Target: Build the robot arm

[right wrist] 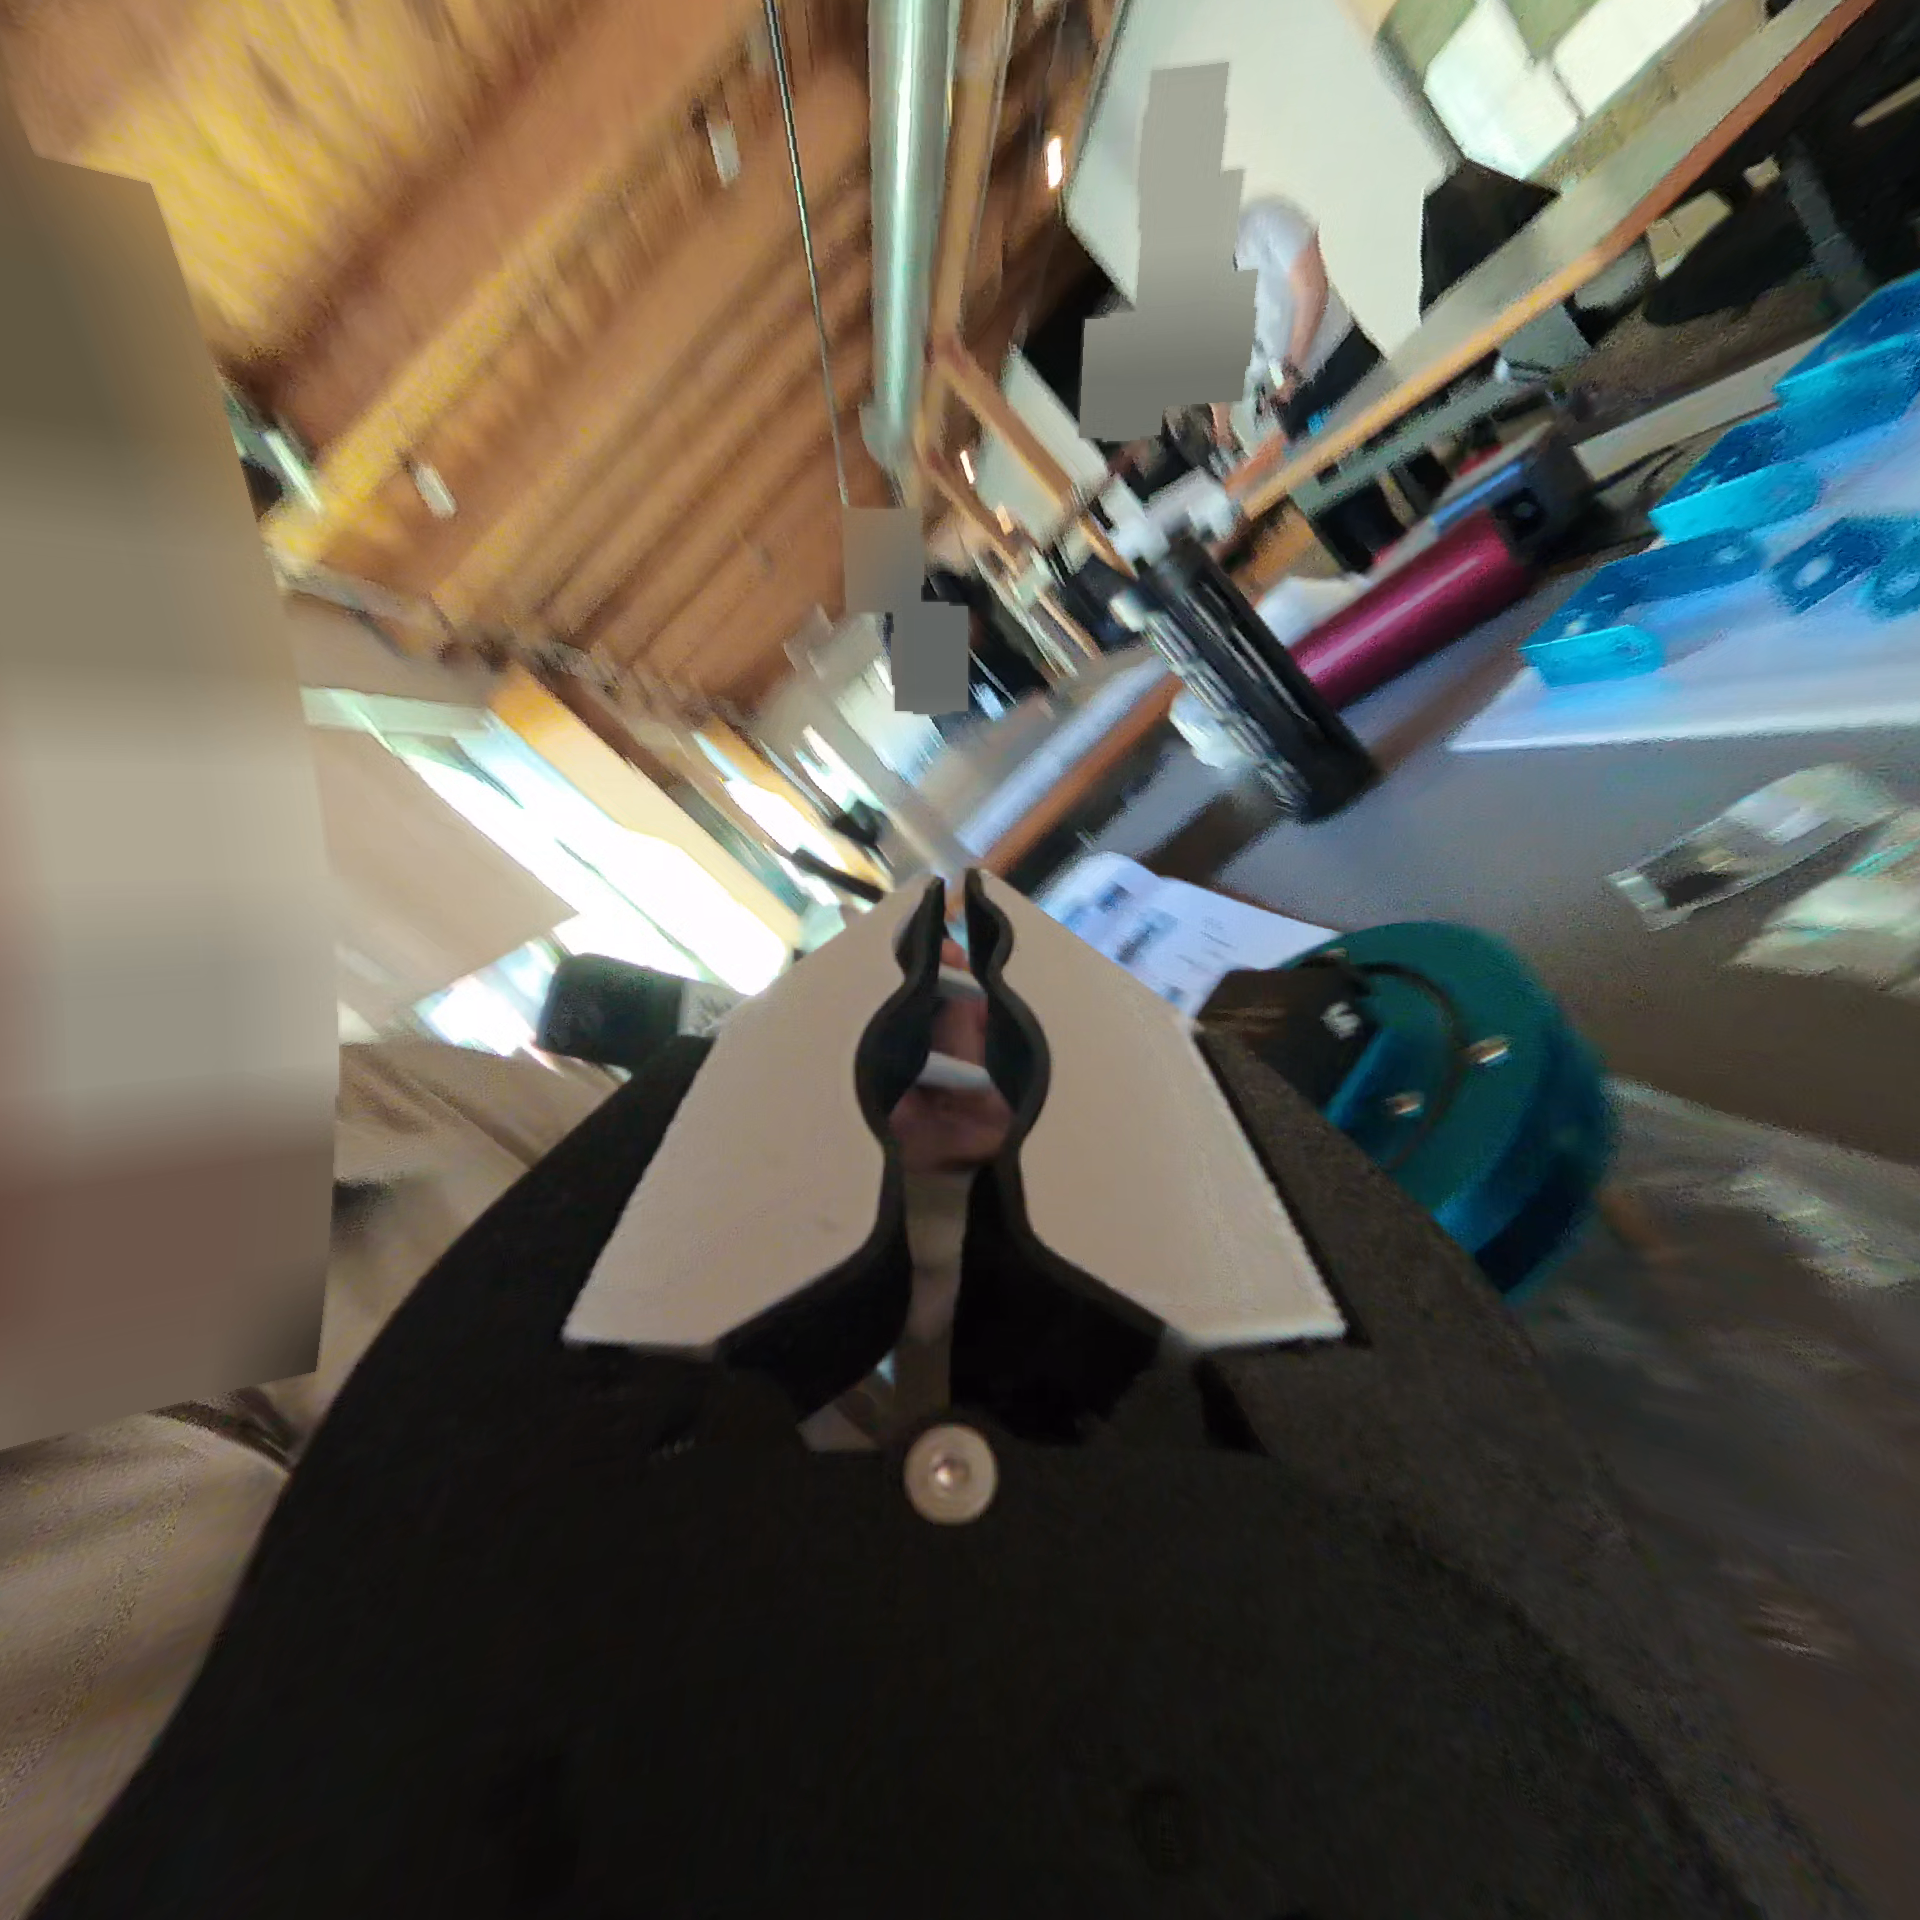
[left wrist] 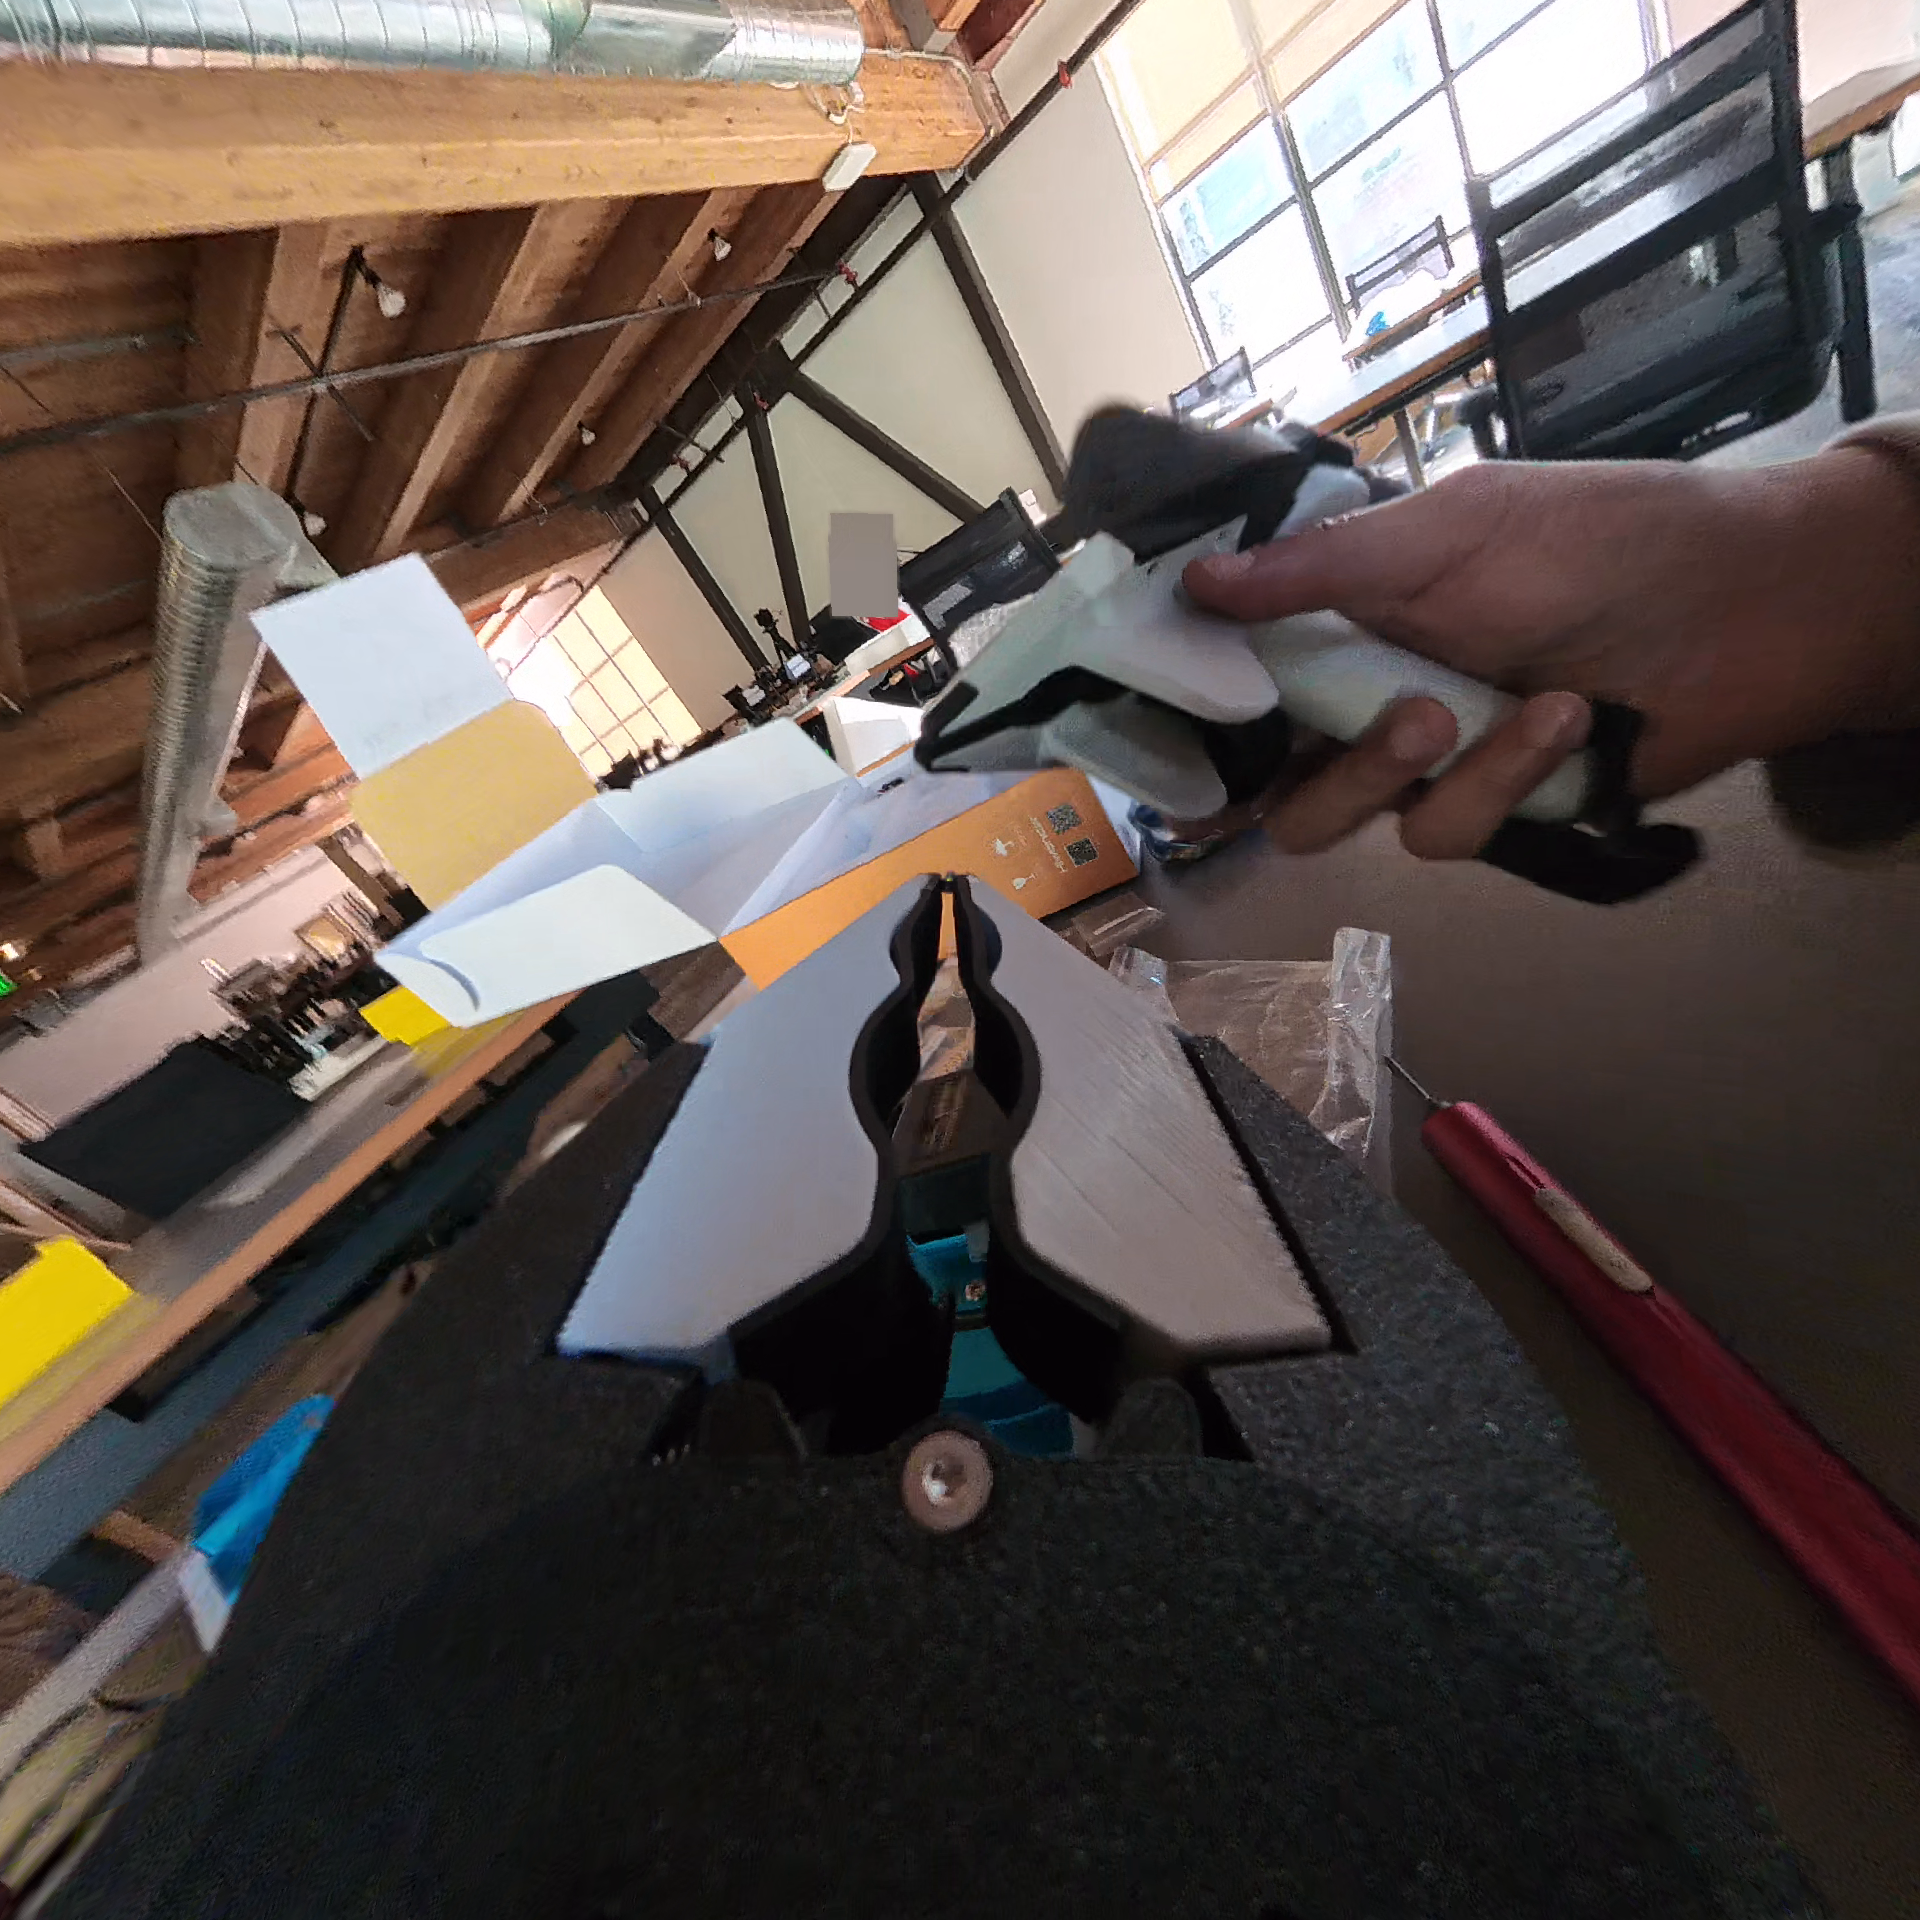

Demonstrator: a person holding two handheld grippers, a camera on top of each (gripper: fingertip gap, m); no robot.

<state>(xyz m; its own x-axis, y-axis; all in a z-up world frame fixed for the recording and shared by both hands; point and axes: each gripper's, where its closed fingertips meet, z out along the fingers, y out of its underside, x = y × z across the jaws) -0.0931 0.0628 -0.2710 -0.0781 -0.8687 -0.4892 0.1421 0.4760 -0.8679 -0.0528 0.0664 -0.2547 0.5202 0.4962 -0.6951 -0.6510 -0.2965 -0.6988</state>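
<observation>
My left gripper (left wrist: 948,885) is shut, its tips pressed together, and is held tilted above a brown table (left wrist: 1558,1039). I can make out nothing held between its tips. Just beyond it lies an open orange box (left wrist: 914,914) with white flaps. My right gripper (left wrist: 935,750), held by a hand (left wrist: 1558,623), hovers above and to the right of the left one, pointing left, jaws together. In the blurred right wrist view the right gripper (right wrist: 954,885) is shut with only a slit at the tips. A teal round device (right wrist: 1455,1101) sits to its right.
A red screwdriver (left wrist: 1662,1371) and a clear plastic bag (left wrist: 1288,1018) lie on the table at the right. The right wrist view shows a printed sheet (right wrist: 1174,935), a black cylinder (right wrist: 1268,686), a magenta tube (right wrist: 1392,613), blue foam blocks (right wrist: 1766,520) and a clear plastic case (right wrist: 1766,862). Left tips to right tips: about 5 cm.
</observation>
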